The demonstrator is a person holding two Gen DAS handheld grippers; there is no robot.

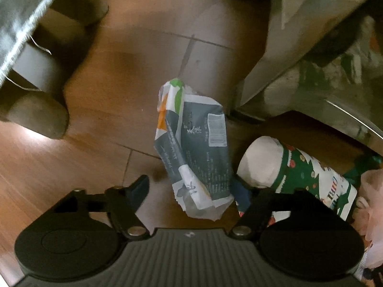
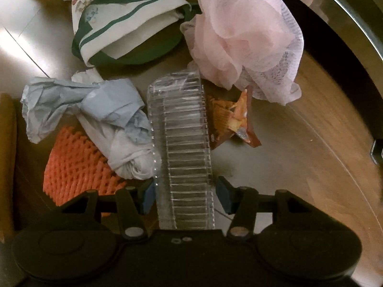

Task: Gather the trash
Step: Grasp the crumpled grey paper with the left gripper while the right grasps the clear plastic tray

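Observation:
A crumpled grey and white food wrapper point(image 1: 198, 143) lies on the floor between the fingers of my left gripper point(image 1: 194, 191). The jaws stand open, and the left fingertip point(image 1: 141, 186) is clear of the wrapper. Beside it lies a white and green Christmas paper bag point(image 1: 299, 174), also in the right wrist view point(image 2: 124, 24). My right gripper point(image 2: 185, 196) straddles a clear ridged plastic container point(image 2: 182, 131), its blue pads point(image 2: 225, 196) close beside the walls but not pressing. Around it lie crumpled pale blue paper point(image 2: 83, 105), an orange foam net point(image 2: 76, 165), an orange snack wrapper point(image 2: 232, 119) and a pink mesh sponge point(image 2: 244, 35).
A shiny metal body point(image 1: 299, 59) rises at the right of the wooden floor point(image 1: 119, 71), and its curved rim point(image 2: 347, 24) runs along the right side in the right wrist view. Grey blocks point(image 1: 40, 71) and hanging grey cloth point(image 1: 19, 12) stand at the left.

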